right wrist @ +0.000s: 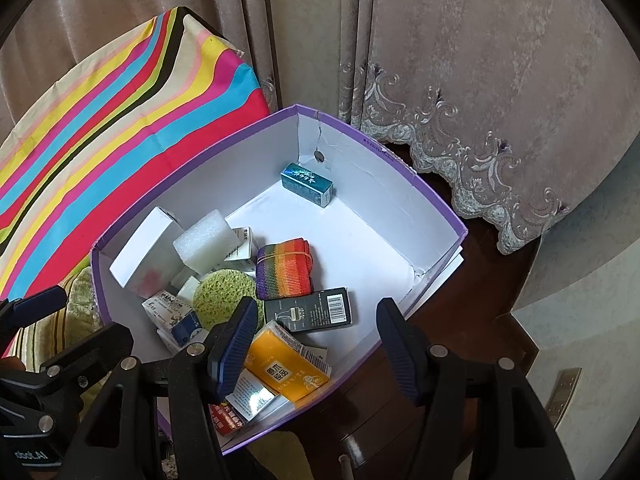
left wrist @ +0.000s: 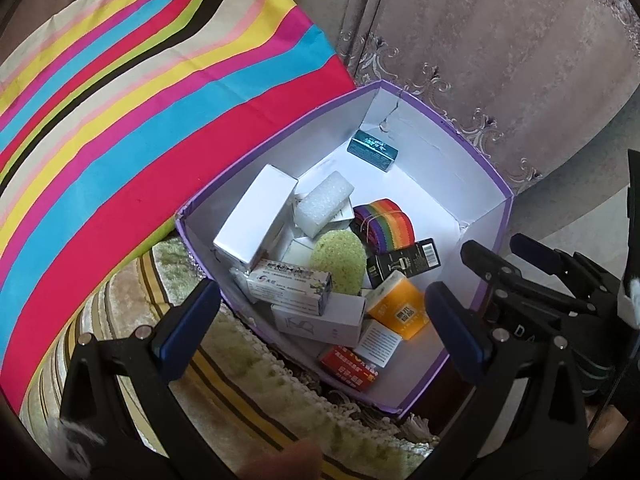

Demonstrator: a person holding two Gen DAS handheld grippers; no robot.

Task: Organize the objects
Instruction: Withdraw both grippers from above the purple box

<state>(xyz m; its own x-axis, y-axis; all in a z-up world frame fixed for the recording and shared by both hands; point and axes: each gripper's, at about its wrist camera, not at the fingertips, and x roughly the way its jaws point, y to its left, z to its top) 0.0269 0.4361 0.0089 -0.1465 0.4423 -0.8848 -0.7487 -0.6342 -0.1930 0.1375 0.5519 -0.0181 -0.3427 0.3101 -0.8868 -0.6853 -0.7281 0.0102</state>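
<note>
Both hand-held grippers hover over the purple-rimmed cardboard box (right wrist: pixel 400 176), angled down into it, probably so the contents can be surveyed. The left hand-held gripper (left wrist: pixel 328 320) stands wide open and empty; the right hand-held gripper (right wrist: pixel 316 344) is parted about halfway, nothing between its pads. Small cartons, a rainbow strap roll (right wrist: pixel 285 272) and a green sponge (left wrist: pixel 340 266) are heaped toward the near-left side, seemingly dropped there; a teal carton (right wrist: pixel 307 189) sits alone at the far wall

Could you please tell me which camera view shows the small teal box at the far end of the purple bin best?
The right wrist view: the teal box shows larger, its top, side and end visible. The left wrist view shows it smaller and flatter in the far corner.
</note>
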